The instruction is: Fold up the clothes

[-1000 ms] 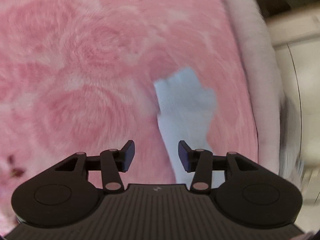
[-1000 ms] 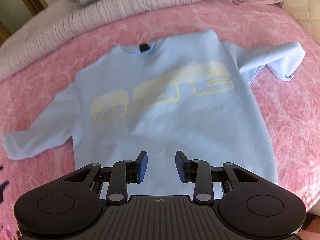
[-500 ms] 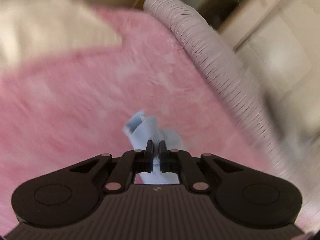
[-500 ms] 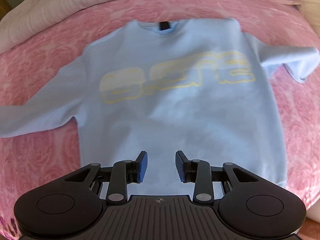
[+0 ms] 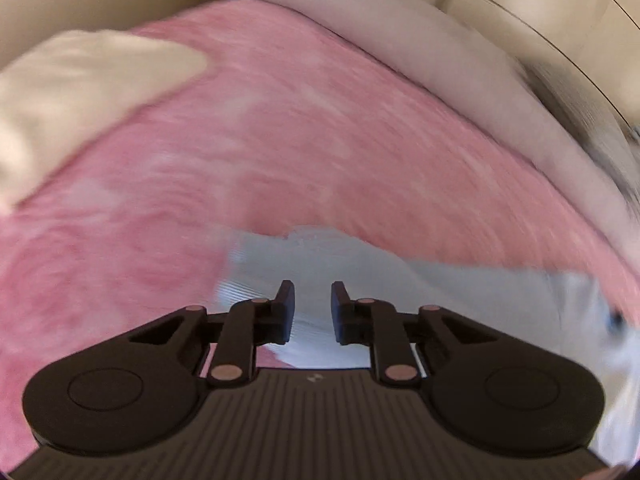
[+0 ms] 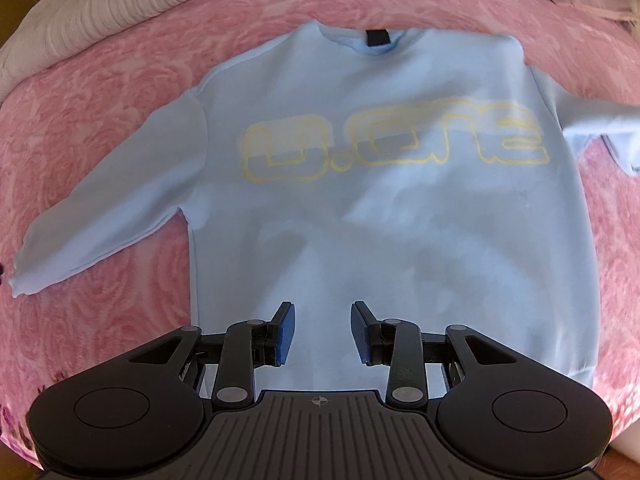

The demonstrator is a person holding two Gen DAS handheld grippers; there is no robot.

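Released a moment ago, the sleeve point(image 5: 360, 264) has dropped from the left gripper point(image 5: 313, 306), whose jaws were pinched on it half a second back and now stand apart, holding nothing.

Spread face-up on the pink rose-textured bedspread point(image 6: 100, 120), the pale blue sweatshirt point(image 6: 400, 220) looks soft and fleecy, with yellow outlined lettering and a dark neck tag; both sleeves lie out to the sides. Right gripper point(image 6: 323, 334) hovers over the hem, jaws parted and empty. Laying-out seems finished; folding likely starts by pinching a sleeve cuff and carrying it across the chest. A ribbed grey blanket point(image 6: 120, 12) edges the bed.
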